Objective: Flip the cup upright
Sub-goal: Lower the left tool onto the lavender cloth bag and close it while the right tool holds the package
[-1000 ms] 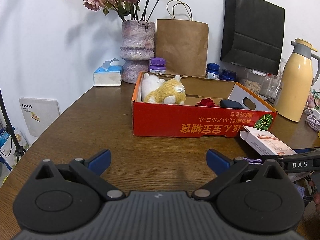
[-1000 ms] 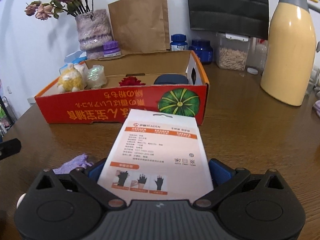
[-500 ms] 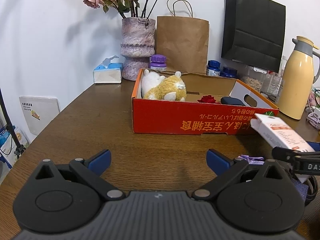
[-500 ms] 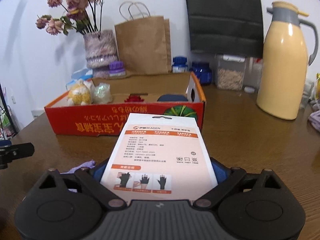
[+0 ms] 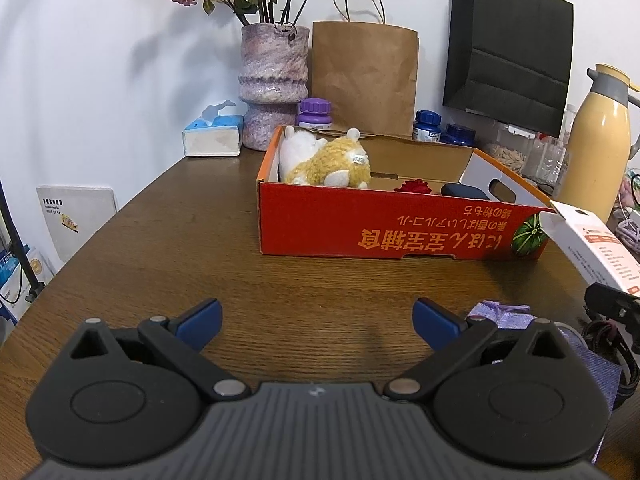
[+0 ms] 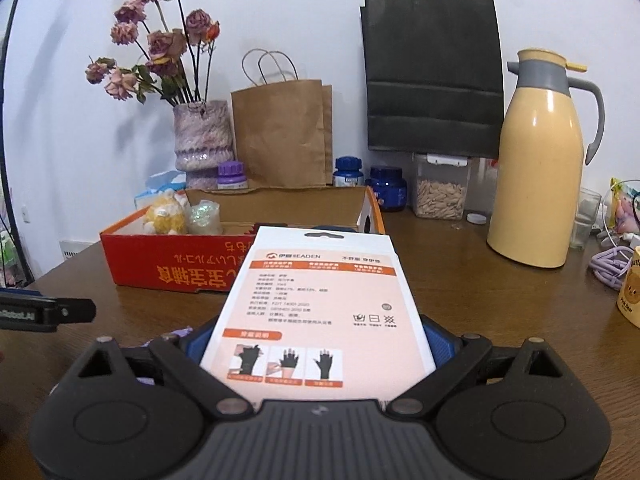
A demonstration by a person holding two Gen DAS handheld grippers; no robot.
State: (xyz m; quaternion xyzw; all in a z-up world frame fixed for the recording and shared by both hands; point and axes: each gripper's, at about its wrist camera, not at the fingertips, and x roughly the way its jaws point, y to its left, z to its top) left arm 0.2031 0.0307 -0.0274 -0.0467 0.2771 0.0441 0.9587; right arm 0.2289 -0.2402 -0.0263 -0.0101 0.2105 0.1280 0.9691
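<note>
1. Right gripper (image 6: pixel 318 344) is clamped on a white and orange glove package (image 6: pixel 320 312), its blue pads pressed against the package's two long edges; the package stands up and forward between the fingers and hides the space ahead of them.
2. Left gripper (image 5: pixel 318 316) is spread wide with nothing between its blue pads, hanging over bare wood of the brown table (image 5: pixel 168 240).
3. From the left wrist view, the glove package (image 5: pixel 592 240) shows at the right edge, lifted above the table, with a black part of the right gripper just below it.
4. An orange cardboard box (image 5: pixel 400 228) with upside-down print sits mid-table. Inside it lie a yellow and white plush toy (image 5: pixel 324 160), a red rose (image 5: pixel 414 186) and a dark blue object (image 5: pixel 464 191).
5. A purple fabric piece (image 5: pixel 500 314) lies on the table beside the left gripper's right finger.
6. Along the wall stand a vase of dried roses (image 6: pixel 202 136), a brown paper bag (image 6: pixel 282 132), a black paper bag (image 6: pixel 434 76), a clear container of seeds (image 6: pixel 440 192) and a yellow thermos jug (image 6: pixel 540 160).
7. A yellow mug with a bear print (image 6: pixel 631 292) sits at the far right edge of the right wrist view, cut off by the frame; I cannot tell which way up it stands.
8. A tissue box (image 5: pixel 214 136) sits at the table's left rear corner.
</note>
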